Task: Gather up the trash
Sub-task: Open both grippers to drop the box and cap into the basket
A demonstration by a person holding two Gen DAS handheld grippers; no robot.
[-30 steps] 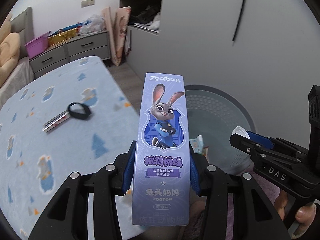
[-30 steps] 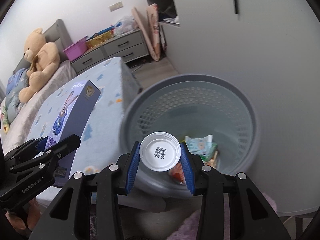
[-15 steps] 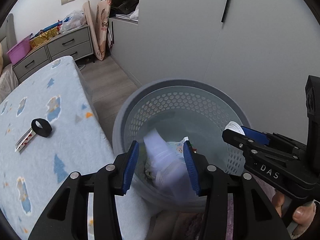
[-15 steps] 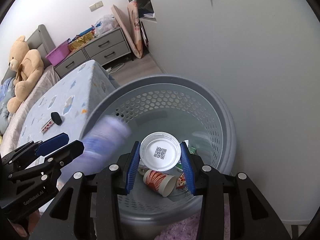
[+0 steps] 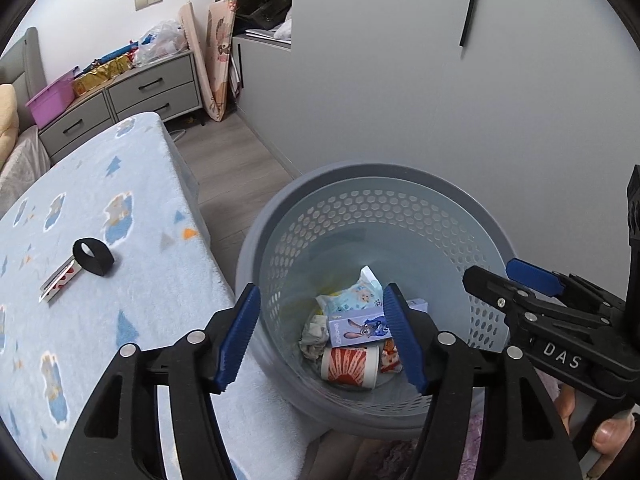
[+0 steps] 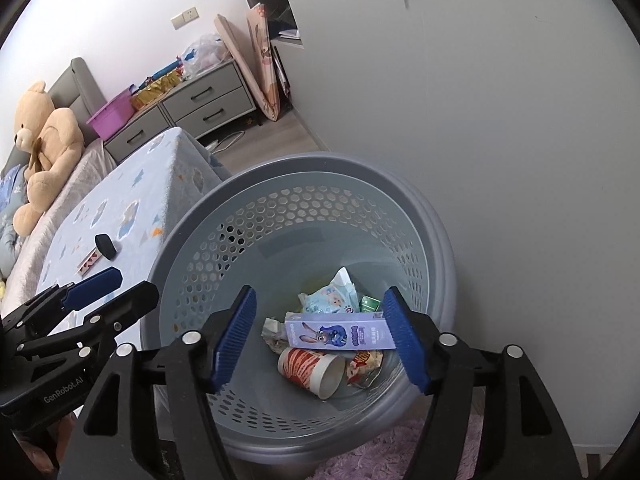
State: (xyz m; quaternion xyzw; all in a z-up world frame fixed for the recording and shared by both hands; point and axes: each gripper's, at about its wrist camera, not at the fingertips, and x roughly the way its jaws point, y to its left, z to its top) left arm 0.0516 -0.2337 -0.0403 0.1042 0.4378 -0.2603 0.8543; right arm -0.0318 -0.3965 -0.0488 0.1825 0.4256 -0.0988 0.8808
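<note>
A grey perforated bin (image 5: 372, 184) (image 6: 304, 168) stands on the floor beside the bed. Inside lie a purple Zootopia toothpaste box (image 5: 358, 330) (image 6: 338, 335), a red and white paper cup (image 5: 349, 365) (image 6: 311, 365), a blue wipes packet (image 5: 354, 295) (image 6: 330, 295), crumpled paper (image 5: 314, 338) and snack wrappers (image 6: 365, 362). My left gripper (image 5: 322, 338) is open and empty above the bin's near rim. My right gripper (image 6: 318, 336) is open and empty over the bin. The white lid is not visible.
A black band with a striped card (image 5: 82, 264) (image 6: 100, 252) lies on the blue patterned bed cover (image 5: 80, 216). A grey drawer unit (image 5: 132, 92) and a teddy bear (image 6: 42, 144) stand behind. A grey wall (image 5: 440, 100) is right behind the bin. A purple rug (image 6: 400, 452) lies below.
My left gripper opened and the toothpaste box fell into the bin. My right gripper opened and no longer holds the white lid. Both grippers moved over the bin.
</note>
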